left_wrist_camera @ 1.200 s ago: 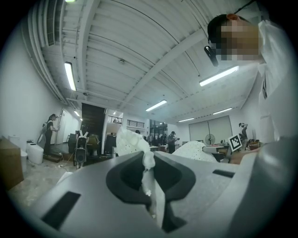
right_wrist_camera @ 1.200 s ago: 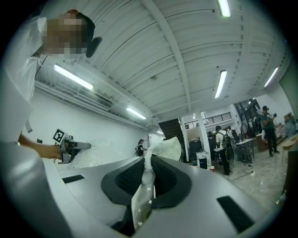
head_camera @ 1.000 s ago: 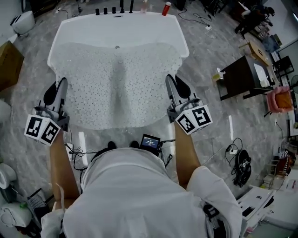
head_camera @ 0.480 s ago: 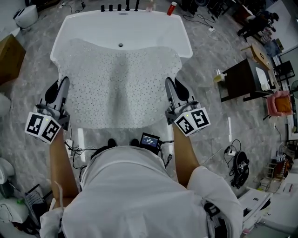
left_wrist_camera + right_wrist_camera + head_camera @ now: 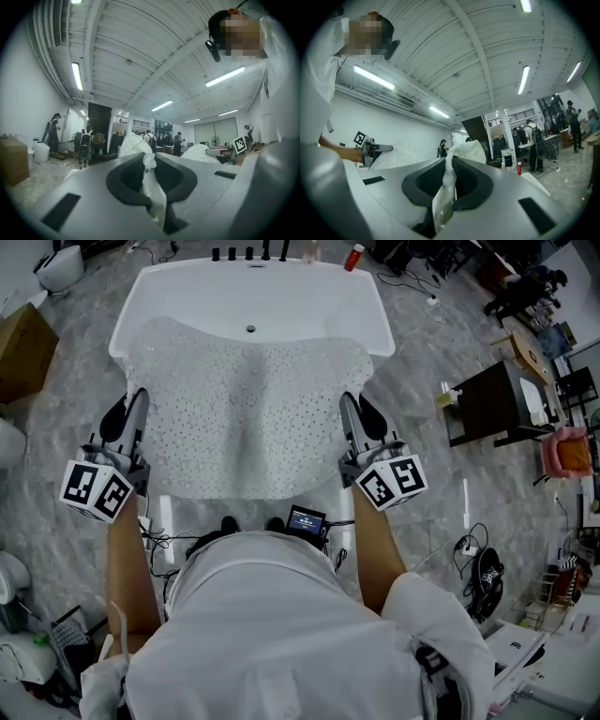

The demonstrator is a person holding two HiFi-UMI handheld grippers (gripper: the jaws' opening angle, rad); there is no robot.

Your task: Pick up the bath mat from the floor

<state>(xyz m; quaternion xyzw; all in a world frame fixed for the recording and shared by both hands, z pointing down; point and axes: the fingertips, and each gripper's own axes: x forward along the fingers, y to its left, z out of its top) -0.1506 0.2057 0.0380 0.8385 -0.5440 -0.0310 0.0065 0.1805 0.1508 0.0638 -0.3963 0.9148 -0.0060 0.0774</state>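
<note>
Floor [image 5: 37,446] and bathtub [image 5: 281,296] overhead only; bath mat [image 5: 248,418] pinched in gripper views.

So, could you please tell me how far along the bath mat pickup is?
Done: the white dotted bath mat is off the floor, spread over the white bathtub. In hand: the left gripper and the right gripper are each shut on a side edge of it. Left: the pickup itself looks complete; whether the mat's far edge rests on the tub I cannot tell.

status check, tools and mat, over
Left tool shut on bath mat edge. Right tool shut on the opposite edge. It hangs spread between them, sagging over the bathtub.
</note>
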